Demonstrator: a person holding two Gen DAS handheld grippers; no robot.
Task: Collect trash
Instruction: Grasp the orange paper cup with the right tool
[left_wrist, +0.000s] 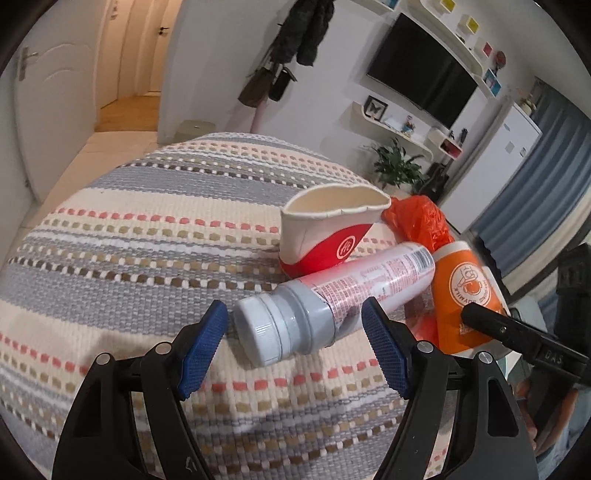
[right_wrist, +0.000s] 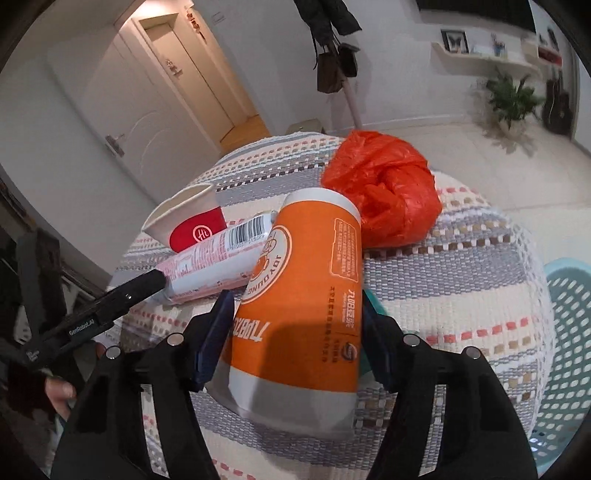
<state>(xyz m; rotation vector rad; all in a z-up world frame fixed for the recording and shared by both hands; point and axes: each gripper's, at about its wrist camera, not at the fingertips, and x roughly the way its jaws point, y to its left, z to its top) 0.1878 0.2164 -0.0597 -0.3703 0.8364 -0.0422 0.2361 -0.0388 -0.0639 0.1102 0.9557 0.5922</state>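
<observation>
A grey-capped bottle with a pink label (left_wrist: 332, 299) lies on the striped tablecloth (left_wrist: 147, 229). My left gripper (left_wrist: 293, 325) is open, its blue pads on either side of the bottle's neck, not pressing it. An orange paper cup (right_wrist: 306, 291) lies on its side between the pads of my right gripper (right_wrist: 295, 328), which is shut on it. The cup also shows in the left wrist view (left_wrist: 465, 295). A crushed white-and-red cup (left_wrist: 328, 229) and a crumpled orange plastic bag (right_wrist: 384, 195) lie behind them.
A teal perforated basket (right_wrist: 569, 332) stands off the table's right edge. The round table's edge (right_wrist: 535, 258) curves close on the right. Doors, a coat rack, a plant and a TV wall lie beyond.
</observation>
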